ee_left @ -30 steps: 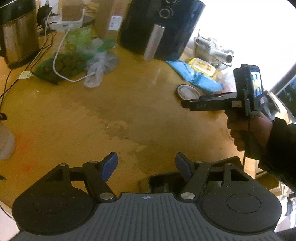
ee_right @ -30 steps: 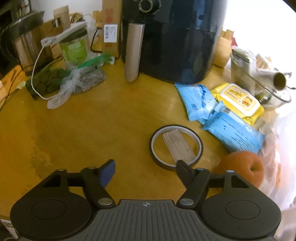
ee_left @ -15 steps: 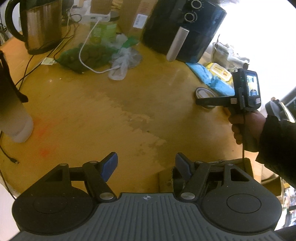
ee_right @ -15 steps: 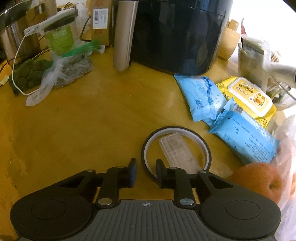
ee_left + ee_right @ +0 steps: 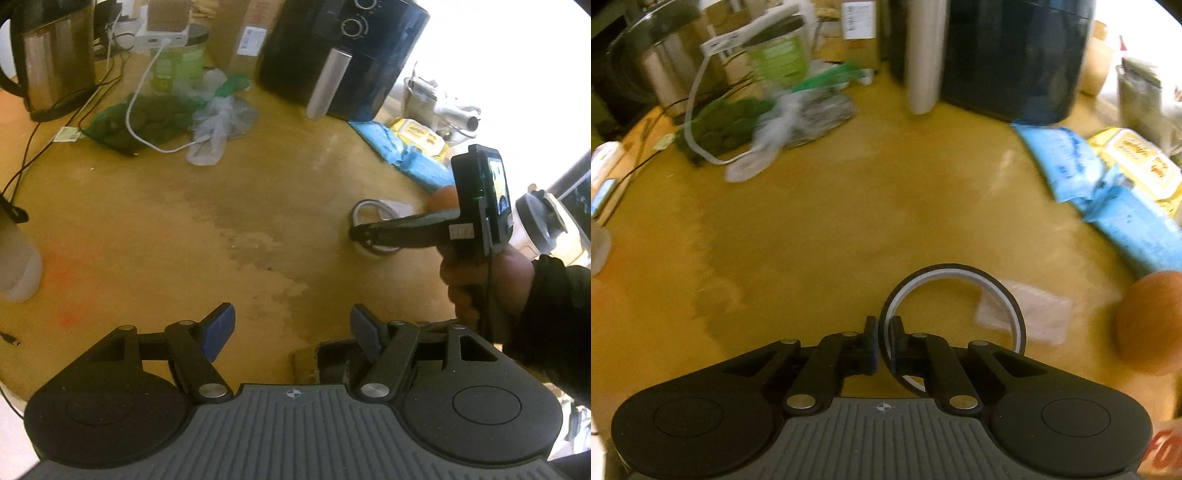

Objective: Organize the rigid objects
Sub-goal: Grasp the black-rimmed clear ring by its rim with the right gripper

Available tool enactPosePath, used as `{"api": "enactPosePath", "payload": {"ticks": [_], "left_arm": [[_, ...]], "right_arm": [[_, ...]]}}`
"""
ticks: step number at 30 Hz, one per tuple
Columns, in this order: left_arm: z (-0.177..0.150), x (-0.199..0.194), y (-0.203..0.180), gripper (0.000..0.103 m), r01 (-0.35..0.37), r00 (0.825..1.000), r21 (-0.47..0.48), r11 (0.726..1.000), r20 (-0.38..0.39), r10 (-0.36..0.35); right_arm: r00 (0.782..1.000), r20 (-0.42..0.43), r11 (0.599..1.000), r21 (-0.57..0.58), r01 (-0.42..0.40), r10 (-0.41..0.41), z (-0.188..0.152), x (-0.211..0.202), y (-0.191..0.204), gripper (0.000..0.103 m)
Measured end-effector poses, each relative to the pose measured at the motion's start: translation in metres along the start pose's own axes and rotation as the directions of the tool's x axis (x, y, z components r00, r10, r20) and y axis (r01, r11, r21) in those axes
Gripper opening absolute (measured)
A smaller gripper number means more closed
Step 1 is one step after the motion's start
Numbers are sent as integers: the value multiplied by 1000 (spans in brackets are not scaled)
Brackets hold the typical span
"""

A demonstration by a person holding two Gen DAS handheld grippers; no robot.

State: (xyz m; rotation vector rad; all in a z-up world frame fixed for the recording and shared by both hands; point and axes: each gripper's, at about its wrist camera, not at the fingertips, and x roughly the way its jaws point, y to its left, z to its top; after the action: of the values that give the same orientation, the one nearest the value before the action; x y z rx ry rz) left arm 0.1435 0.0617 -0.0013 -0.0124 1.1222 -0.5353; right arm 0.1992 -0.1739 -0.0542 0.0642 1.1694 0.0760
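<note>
A black tape ring with a pale inner face lies on the yellow table, its near rim pinched between the pads of my right gripper. The ring looks tilted, with its near side raised. A clear plastic piece lies flat under the ring's far right edge. In the left wrist view the right gripper, held by a person's hand, reaches the same ring from the right. My left gripper hovers open above bare table, nothing between its fingers.
A black air fryer stands at the back, with a steel kettle and green bags to its left. Blue and yellow packs and an orange crowd the right side. A dark box sits below the left gripper.
My right gripper went from open to shut, closing on the ring's near rim. The ring has shifted off the clear piece that lay inside it. The left gripper stayed open.
</note>
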Motion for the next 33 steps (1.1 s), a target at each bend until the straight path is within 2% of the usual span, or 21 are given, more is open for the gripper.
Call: {"api": "enactPosePath", "payload": {"ticks": [9,12,14,16,19,24,33], "left_arm": [[0,4,-7,68,15,1000,20,1000,-9,-14],[-1,3,-8,68,16,1000,21,1000,-11,-16],[-1,1,-8,68,15,1000,22,1000,-6,-15],[-2,0,-6,68,14,1000,18,1000,-2,-14],[-5,-2,-4,68,8,1000,6,1000,1,-8],[-8,-5,-2,68,4,1000,-1,1000,0,-4],[-15,-12,0,68,-6,1000,-11,1000,3,6]], "right_arm": [[993,-31,993,-40,-113,111,-9,-13,27,9],[991,-50,991,-54,-123,120,-12,-16,30,13],[990,-41,990,-38,-136,134,-14,-22,26,31],[991,-6,990,-32,-135,135,-15,-31,22,74],[993,25,993,-42,-112,113,-17,-38,13,95],[996,-34,996,-27,-79,78,-18,-28,1,98],[994,-111,996,-86,4,-14,-15,5,15,98]]}}
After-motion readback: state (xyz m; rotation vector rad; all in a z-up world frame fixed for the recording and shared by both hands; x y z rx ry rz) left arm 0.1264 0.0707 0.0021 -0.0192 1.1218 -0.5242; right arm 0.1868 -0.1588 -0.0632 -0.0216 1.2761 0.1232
